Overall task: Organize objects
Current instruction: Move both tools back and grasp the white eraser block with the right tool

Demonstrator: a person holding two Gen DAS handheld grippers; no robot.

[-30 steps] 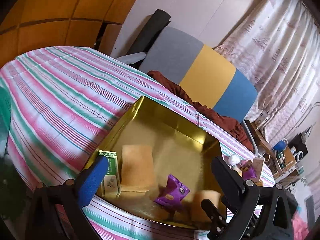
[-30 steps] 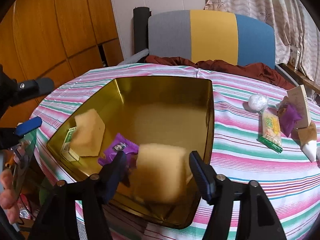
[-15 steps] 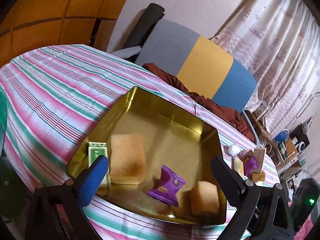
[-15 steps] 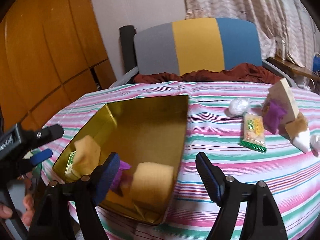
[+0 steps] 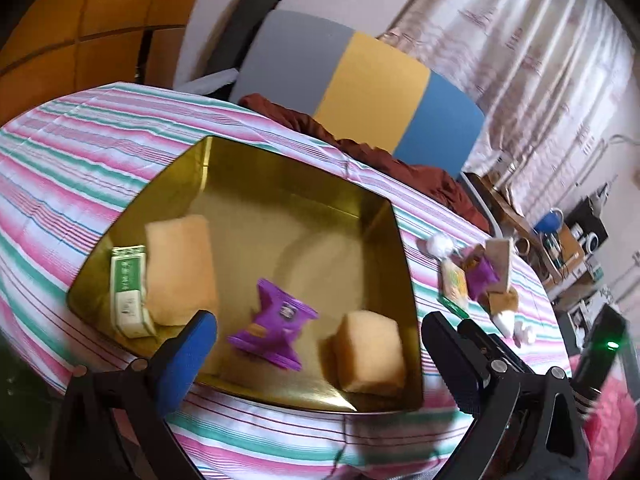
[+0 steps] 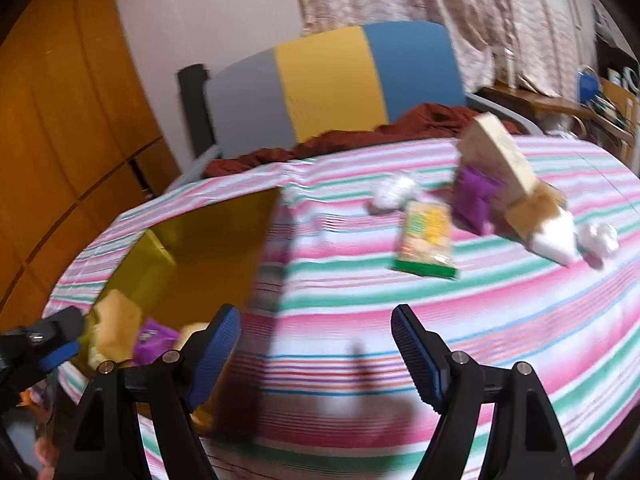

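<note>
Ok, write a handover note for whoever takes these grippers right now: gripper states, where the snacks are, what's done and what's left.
Left gripper: open, empty, aimed into the gold tray.
Right gripper: open, empty, over bare tablecloth, facing the loose pile.
Done, in the tray: green pack, large cake, purple pack, small cake.
Left, on the cloth to the tray's right: white ball, green-yellow packet, another purple pack, beige box, a brown-and-white wedge, small white pieces.
Probably next: right gripper takes the green-yellow packet, the nearest.
</note>
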